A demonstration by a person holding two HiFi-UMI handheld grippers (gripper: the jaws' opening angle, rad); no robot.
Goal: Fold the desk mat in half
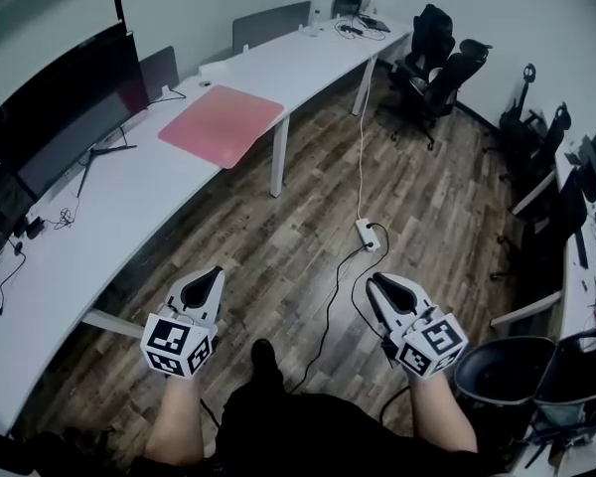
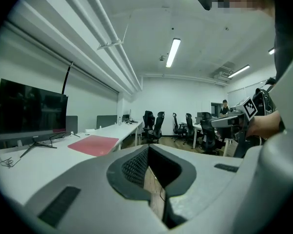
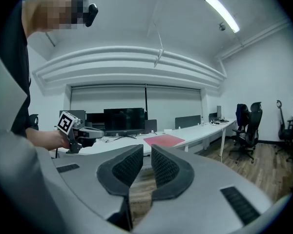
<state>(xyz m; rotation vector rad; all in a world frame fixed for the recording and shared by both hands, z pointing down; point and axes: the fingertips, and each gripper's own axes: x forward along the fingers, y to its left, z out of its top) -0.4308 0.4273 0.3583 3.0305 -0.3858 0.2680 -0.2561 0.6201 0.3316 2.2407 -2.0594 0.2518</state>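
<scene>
The pink desk mat (image 1: 222, 122) lies flat and unfolded on the long white desk (image 1: 99, 227), far ahead and to the left of both grippers; it also shows as the pink mat (image 2: 94, 144) and the pink mat (image 3: 164, 140). I stand on the wood floor, away from the desk. My left gripper (image 1: 212, 276) is held out at waist height, jaws shut with nothing in them (image 2: 149, 154). My right gripper (image 1: 376, 284) is level with it, its pads a narrow gap apart and empty (image 3: 146, 152). Neither touches the mat.
A large dark monitor (image 1: 70, 107) stands on the desk left of the mat. A power strip (image 1: 368, 234) with trailing cables lies on the floor between me and the desk leg. Black office chairs (image 1: 437, 58) stand at the far right, and a black chair (image 1: 507, 371) is near my right.
</scene>
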